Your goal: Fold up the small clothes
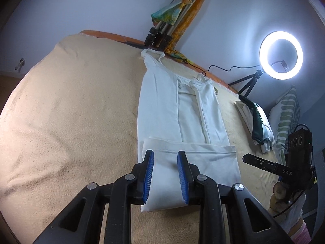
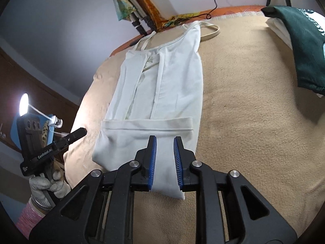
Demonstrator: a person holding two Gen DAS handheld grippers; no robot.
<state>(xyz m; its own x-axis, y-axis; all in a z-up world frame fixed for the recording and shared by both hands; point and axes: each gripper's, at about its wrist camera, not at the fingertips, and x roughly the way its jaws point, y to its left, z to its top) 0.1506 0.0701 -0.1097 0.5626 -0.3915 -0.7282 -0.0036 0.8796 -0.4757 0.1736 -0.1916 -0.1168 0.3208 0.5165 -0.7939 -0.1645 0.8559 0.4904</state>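
White top [image 1: 182,122] on blanket [image 1: 71,111], hem folded, both grippers open.

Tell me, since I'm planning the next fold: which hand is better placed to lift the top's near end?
Neither clearly. The left tongs and right tongs both hang open over the near folded end of the white top, each toward its own side. It likely takes both together.

Both wrist cameras look steeply down along their tools, close over the bed [image 1: 61,111]. Both views share the white garment [image 1: 182,118], each seeing the other tool.
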